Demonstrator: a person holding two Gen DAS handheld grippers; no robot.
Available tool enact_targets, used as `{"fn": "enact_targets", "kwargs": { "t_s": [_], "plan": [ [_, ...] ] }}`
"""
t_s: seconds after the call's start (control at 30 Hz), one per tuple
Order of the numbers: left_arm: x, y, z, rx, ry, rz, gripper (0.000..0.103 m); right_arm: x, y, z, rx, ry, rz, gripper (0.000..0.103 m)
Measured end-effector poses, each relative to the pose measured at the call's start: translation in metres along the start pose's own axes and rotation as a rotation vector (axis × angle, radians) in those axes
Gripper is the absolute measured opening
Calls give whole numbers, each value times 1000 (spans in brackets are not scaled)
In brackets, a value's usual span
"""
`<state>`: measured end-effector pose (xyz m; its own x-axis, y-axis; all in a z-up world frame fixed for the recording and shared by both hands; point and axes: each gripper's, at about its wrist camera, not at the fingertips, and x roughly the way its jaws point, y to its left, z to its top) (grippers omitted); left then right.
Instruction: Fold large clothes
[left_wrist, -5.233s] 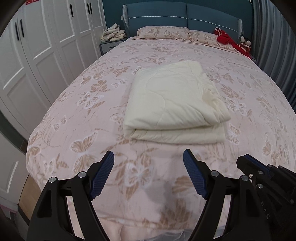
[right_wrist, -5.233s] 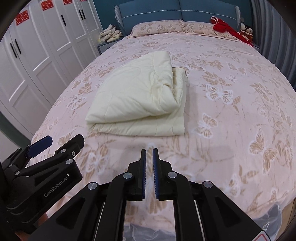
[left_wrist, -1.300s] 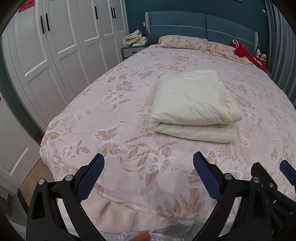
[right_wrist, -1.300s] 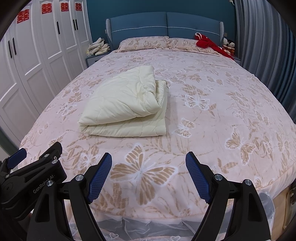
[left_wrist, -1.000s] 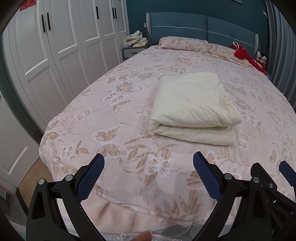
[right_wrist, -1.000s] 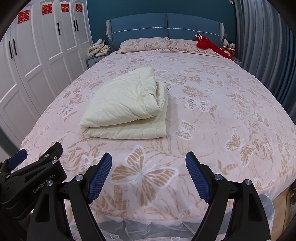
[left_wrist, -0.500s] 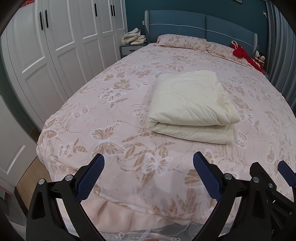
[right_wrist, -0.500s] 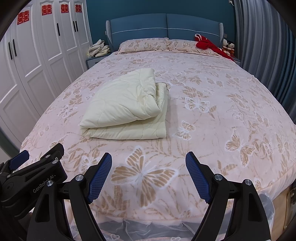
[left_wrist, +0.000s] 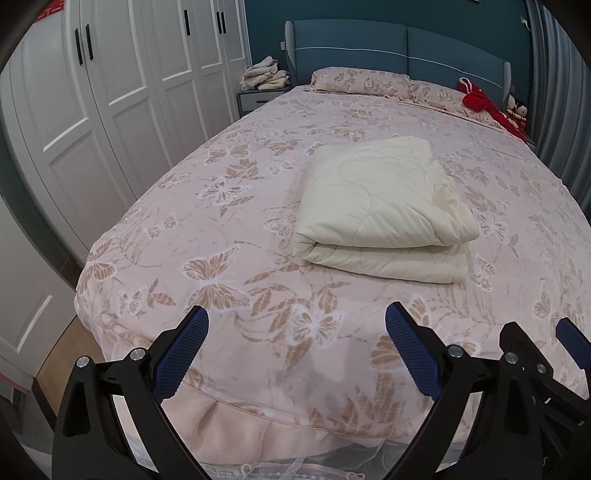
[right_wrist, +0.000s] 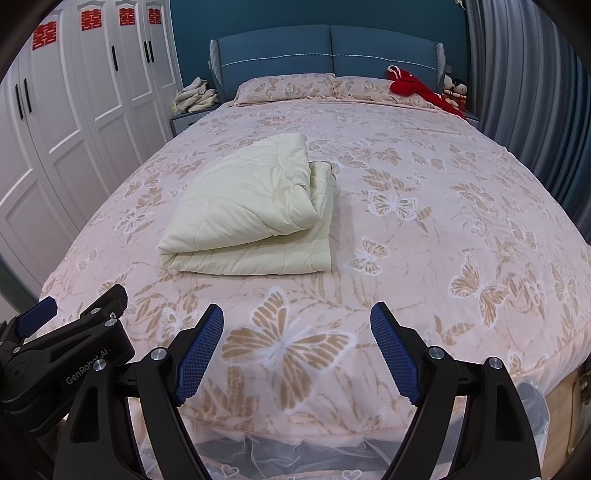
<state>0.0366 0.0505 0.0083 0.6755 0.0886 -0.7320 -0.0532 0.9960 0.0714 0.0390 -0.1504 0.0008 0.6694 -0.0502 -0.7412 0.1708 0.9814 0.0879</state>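
A cream quilted blanket (left_wrist: 384, 210) lies folded into a thick rectangle on the pink butterfly-print bed (left_wrist: 240, 229); the right wrist view shows the blanket (right_wrist: 251, 210) left of centre, its open layers toward the right. My left gripper (left_wrist: 295, 350) hovers over the foot of the bed, open, nothing between its blue pads. Beside it my right gripper (right_wrist: 297, 347) is open and empty too. Both stay well short of the blanket. The right gripper's body shows at the left wrist view's lower right edge, and the left gripper's body (right_wrist: 62, 350) shows in the right wrist view.
White wardrobe doors (left_wrist: 110, 92) run along the left. A blue headboard (right_wrist: 328, 48) and pillows (right_wrist: 288, 86) are at the far end, with a red garment (right_wrist: 413, 88) by them. A nightstand carrying a pile of pale cloth (left_wrist: 264, 75) stands far left. Grey curtains (right_wrist: 524, 92) hang on the right.
Five seconds ago the right gripper was shut and both grippers sat closer to the blanket; now it is open and both have pulled back. Over the last second nothing has visibly moved.
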Motion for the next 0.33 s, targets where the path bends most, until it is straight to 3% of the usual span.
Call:
{"fn": "enact_targets", "kwargs": {
  "t_s": [0.33],
  "plan": [
    [-1,-2,3,19,-13,0,92,-1,3,-2,9,-4,-2,81]
  ]
}}
